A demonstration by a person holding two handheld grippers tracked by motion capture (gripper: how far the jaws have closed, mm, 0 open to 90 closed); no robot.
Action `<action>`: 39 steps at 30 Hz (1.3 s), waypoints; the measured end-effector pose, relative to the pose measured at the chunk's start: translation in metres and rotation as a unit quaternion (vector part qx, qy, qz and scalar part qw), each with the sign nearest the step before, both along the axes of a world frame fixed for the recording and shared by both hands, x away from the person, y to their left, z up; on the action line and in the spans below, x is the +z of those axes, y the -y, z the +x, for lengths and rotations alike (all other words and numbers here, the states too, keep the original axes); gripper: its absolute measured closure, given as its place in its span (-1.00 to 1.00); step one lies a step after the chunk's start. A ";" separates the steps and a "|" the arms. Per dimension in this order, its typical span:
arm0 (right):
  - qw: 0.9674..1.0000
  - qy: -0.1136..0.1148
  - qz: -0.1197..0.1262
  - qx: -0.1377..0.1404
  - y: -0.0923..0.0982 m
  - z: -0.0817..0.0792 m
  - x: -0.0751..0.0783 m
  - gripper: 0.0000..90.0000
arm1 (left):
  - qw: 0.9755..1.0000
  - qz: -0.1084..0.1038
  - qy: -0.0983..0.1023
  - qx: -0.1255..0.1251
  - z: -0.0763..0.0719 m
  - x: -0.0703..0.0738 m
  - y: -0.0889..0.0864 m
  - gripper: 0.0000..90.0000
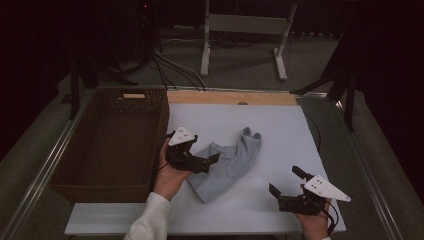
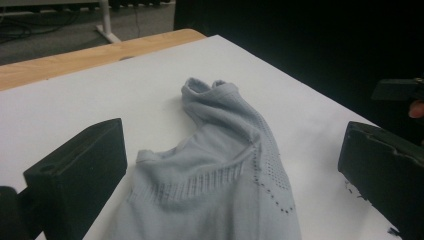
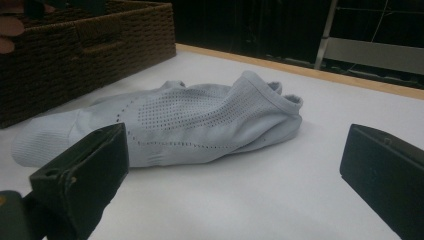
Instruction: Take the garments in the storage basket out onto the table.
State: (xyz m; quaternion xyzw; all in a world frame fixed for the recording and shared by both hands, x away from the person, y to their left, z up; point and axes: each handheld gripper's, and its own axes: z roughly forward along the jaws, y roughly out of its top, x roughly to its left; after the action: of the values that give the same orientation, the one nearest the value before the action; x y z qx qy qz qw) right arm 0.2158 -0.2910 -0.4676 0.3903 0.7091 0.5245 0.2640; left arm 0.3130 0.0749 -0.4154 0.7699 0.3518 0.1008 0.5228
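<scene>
A pale grey sock (image 1: 231,162) lies crumpled on the white tabletop (image 1: 270,125), its cuff end pointing to the far side. My left gripper (image 1: 212,161) hovers at the sock's near-left end, open. The sock (image 2: 225,145) lies between its two black jaws (image 2: 230,175) with neither pad pressing on it. My right gripper (image 1: 284,180) is open at the front right of the table, a short way from the sock, with nothing between its jaws. The right gripper view (image 3: 235,185) looks across bare table at the sock (image 3: 200,120).
A dark brown wicker basket (image 1: 161,125), empty inside, stands along the table's left side, close to my left hand (image 1: 170,180); its wall (image 3: 75,50) rises behind the sock. A wooden strip (image 1: 230,97) edges the table's far side. Cables and a white stand sit on the floor beyond.
</scene>
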 end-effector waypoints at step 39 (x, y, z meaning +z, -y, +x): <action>1.000 -0.001 -0.003 0.000 -0.001 0.000 -0.001 -1.00 | 1.000 0.003 0.011 -0.025 -0.027 -0.003 -0.029 -0.99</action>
State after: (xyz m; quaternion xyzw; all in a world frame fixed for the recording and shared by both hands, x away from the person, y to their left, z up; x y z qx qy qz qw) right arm 0.2157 -0.2902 -0.4684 0.3900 0.7112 0.5219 0.2641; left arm 0.2865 0.1040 -0.4182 0.7789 0.3267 0.0978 0.5263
